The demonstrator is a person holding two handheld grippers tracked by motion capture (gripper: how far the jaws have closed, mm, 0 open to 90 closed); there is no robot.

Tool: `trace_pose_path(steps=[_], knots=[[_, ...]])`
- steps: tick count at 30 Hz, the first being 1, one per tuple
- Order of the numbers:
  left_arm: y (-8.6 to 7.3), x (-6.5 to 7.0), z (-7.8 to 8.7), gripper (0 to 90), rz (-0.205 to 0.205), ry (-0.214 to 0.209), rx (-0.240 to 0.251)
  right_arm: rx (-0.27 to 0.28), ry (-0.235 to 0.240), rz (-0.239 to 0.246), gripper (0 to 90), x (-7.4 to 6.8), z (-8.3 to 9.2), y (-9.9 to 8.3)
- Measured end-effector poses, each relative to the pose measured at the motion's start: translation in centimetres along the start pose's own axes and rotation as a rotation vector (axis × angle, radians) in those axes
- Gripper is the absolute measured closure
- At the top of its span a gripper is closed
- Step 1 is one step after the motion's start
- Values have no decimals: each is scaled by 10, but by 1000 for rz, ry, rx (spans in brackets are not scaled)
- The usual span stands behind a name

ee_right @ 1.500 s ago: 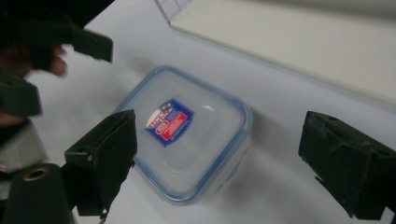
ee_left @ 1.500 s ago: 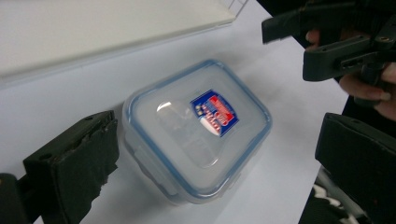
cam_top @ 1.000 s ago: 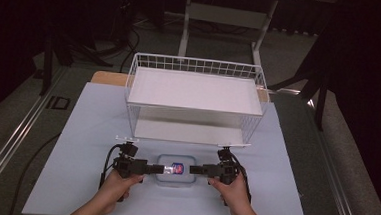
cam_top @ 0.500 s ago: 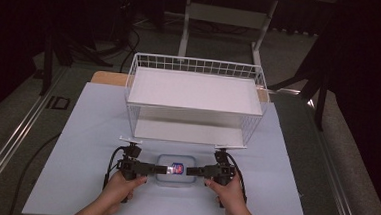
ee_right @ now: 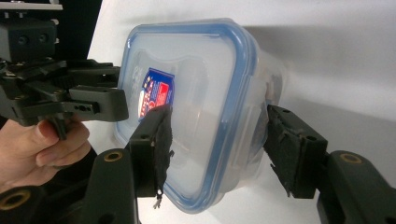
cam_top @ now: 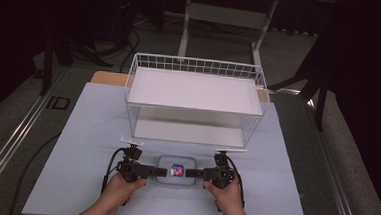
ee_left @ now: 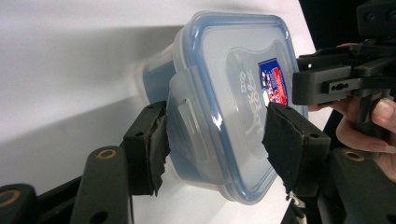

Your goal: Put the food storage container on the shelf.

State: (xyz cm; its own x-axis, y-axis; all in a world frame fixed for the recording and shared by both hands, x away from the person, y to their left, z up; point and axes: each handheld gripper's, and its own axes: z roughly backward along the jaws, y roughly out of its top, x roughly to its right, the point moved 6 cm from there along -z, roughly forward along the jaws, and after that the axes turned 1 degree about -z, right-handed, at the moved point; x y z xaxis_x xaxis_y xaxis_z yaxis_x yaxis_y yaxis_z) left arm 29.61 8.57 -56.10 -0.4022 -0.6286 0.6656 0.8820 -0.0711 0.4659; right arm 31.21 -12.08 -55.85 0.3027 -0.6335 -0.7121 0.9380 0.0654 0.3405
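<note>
A clear plastic box [cam_top: 175, 170] with a blue-rimmed lid sits on the bench [cam_top: 77, 130], just in front of the white wire basket [cam_top: 195, 95]; the left hand-held gripper [cam_top: 160, 172] has just been closing and now clamps its left end; the right hand-held gripper [cam_top: 191, 173] clamps the opposite end, lid and base between its pads.

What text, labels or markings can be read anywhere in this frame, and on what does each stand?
"ID": large dark letters on the floor left of the table.
"LOCK & LOCK" (only partly legible): embossed on the food container's lid.
Red and blue sticker on that lid: print too small to read.
</note>
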Motion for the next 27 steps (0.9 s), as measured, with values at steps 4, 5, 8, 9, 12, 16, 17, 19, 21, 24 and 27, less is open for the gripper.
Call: trace_pose_path(steps=[4, 5, 8, 9, 12, 16, 17, 19, 21, 24, 27], knots=[[-5, 4, 3, 453, -35, 17, 21, 34, -23, 47, 442, -5, 3, -6], [-7, 5, 3, 455, -44, 20, 33, 46, -28, 67, 442, -6, 3, -8], [-12, 8, 4, 460, -63, 30, 53, 69, -30, 103, 444, -8, 5, -12], [-12, 8, 4, 461, -66, 33, 55, 72, -35, 112, 444, -8, 5, -13], [-13, 10, 5, 463, -77, 43, 49, 79, -47, 125, 443, -10, 5, -15], [-16, 11, 5, 466, -85, 50, 64, 95, -54, 137, 442, -11, 6, -18], [-17, 12, 6, 466, -94, 56, 67, 100, -56, 139, 441, -12, 6, -18], [-17, 13, 6, 467, -94, 66, 70, 109, -60, 141, 440, -13, 6, -19], [-17, 14, 7, 470, -63, 66, 69, 118, -63, 131, 436, -14, 6, -19], [-16, 14, 7, 475, -50, 66, 74, 115, -73, 137, 434, -15, 6, -18], [-16, 15, 7, 475, -61, 75, 67, 106, -76, 151, 434, -15, 6, -17]])
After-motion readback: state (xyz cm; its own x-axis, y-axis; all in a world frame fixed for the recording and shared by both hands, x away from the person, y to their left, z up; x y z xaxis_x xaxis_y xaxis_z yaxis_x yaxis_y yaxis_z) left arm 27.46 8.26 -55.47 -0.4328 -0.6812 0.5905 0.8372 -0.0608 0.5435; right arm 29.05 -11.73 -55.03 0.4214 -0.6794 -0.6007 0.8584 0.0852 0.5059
